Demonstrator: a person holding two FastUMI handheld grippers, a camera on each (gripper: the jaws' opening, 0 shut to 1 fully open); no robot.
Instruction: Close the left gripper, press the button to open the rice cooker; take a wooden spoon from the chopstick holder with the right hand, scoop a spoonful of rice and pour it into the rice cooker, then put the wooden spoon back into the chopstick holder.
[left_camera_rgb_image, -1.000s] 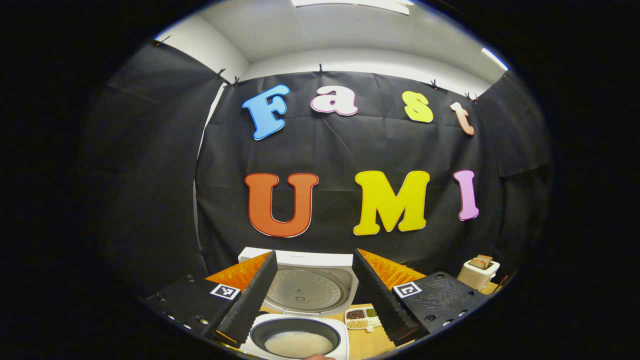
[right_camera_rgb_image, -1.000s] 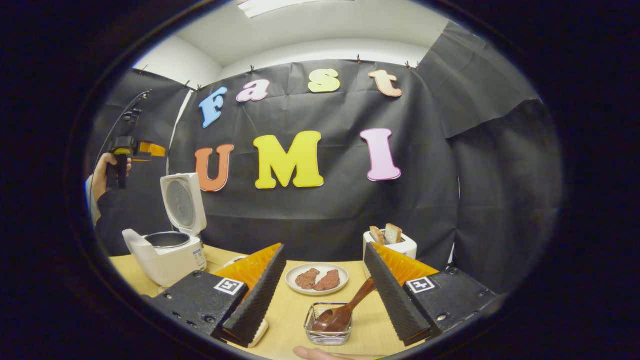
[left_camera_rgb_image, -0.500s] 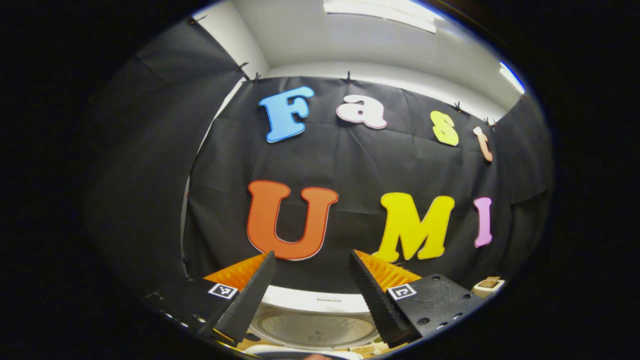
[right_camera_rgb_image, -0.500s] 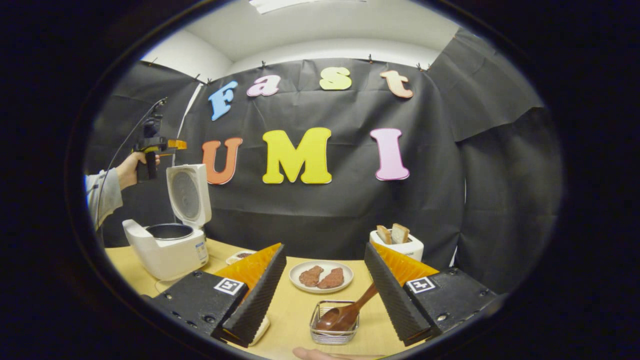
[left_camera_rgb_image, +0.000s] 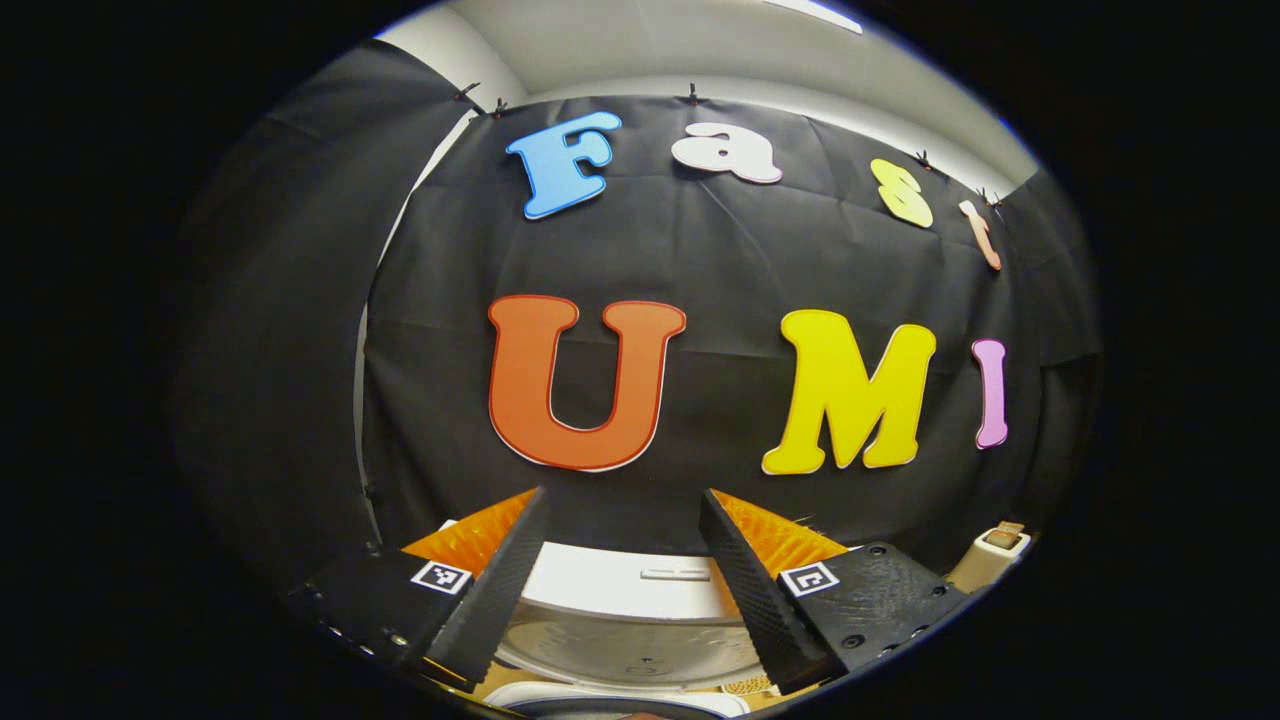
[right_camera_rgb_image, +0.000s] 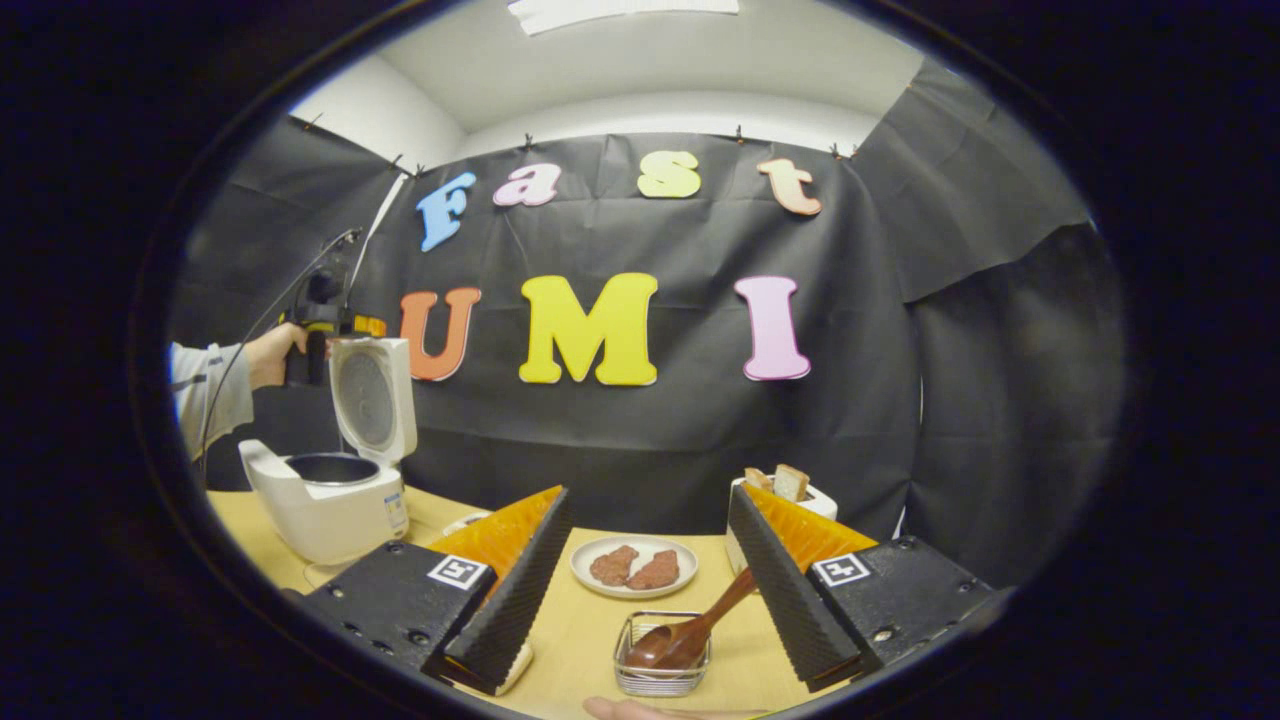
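Note:
The white rice cooker stands open at the table's left, its lid upright. A hand holds my left gripper by the lid's top edge; whether they touch I cannot tell. In the left gripper view that gripper is open, and the lid's top edge shows between its fingers. The wooden spoon lies slanted in a wire chopstick holder, bowl down. My right gripper hangs open above and in front of the holder, with nothing held.
On the wooden table, a white plate with two brown pieces sits behind the holder. A toaster with bread stands at the back right. A small dish peeks out behind my right gripper's left finger.
The left gripper has risen and moved forward to the lid's top edge, so the pot and its rice have dropped out of its view. The right gripper has barely shifted.

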